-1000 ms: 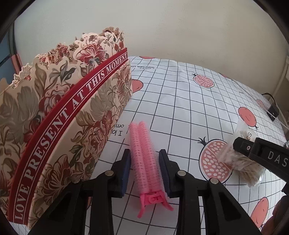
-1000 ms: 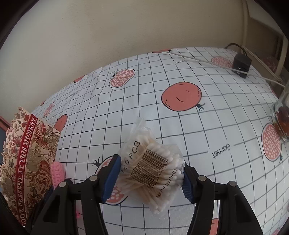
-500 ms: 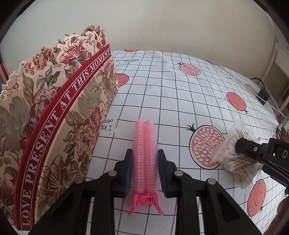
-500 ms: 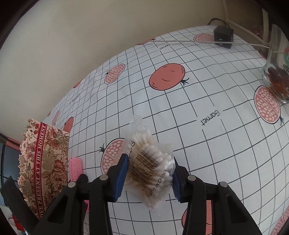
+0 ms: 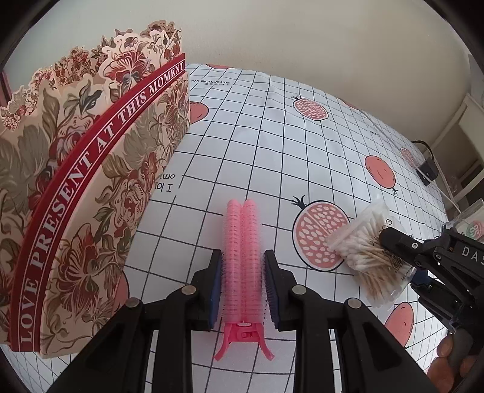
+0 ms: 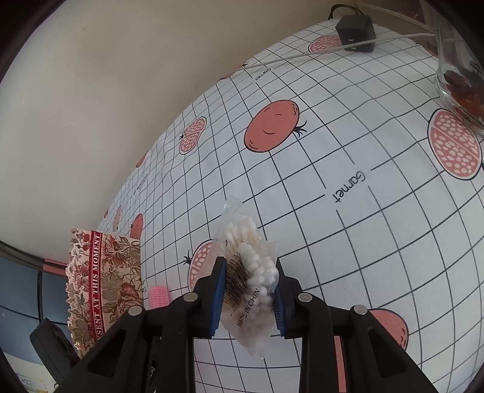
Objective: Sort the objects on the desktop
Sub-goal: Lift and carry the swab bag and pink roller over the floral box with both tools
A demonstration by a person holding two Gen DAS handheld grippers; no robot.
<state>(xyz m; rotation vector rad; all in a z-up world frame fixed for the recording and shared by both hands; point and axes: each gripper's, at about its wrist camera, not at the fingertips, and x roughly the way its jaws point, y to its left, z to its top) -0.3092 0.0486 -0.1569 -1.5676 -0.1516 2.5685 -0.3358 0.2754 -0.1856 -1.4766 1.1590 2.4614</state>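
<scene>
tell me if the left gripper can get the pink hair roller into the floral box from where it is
Probably yes. The left gripper is shut on the pink hair roller, and the floral box stands just beside it with nothing between. Its tall scalloped wall would need clearing first.

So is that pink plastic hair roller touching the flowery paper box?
Apart. The left wrist view shows checked tablecloth between the pink roller and the floral box.

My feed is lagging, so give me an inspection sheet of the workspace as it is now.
Surface: tablecloth, white grid with fruit print.
Job's things: pink curler; swab bag; floral box.
Clutter: glass jar at the edge.
Grippers: left gripper jaws shut on the curler; right gripper jaws closing on the swab bag.
Cables: white cable by a black adapter.
Surroundings: plain wall.
</scene>
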